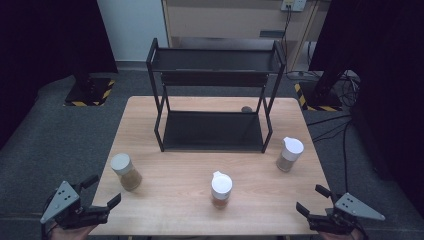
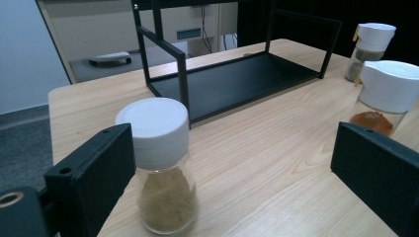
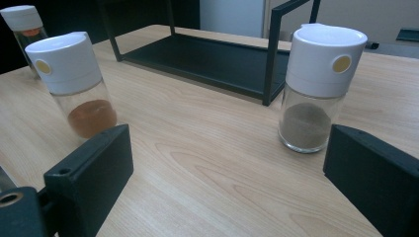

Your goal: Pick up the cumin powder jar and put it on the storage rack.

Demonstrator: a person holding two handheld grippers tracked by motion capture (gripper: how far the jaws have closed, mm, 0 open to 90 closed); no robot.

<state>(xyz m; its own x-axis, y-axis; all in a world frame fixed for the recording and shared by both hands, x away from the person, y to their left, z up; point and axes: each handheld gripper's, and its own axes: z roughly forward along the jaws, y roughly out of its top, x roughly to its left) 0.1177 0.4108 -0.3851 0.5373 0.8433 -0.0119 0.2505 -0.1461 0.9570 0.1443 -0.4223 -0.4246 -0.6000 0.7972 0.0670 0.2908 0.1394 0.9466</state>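
3 glass spice jars with white caps stand upright on the wooden table, all on the near side of the black 2-tier shelf rack, which serves as the landmark here. The jar of tan powder stands in front of the rack's near left corner and is the one nearest the left gripper; in the left gripper view this jar sits just beside the left jaw, inside the gap but touching neither jaw. The jar of orange-brown spice stands in front of the rack's middle, farthest from it, close to the table's near edge. The jar of grey powder stands just off the rack's near right corner post, and in the right gripper view it rises ahead of the right jaw with bare wood between. The right gripper hangs at the table's near right corner, the left gripper at its near left corner, each in the person's hand; both have their jaws spread wide with nothing between them. Both shelves of the rack are bare and dark, and its front posts stand between the jars and the shelves. Beyond the rack, off the table, are a pale cabinet and grey floor.
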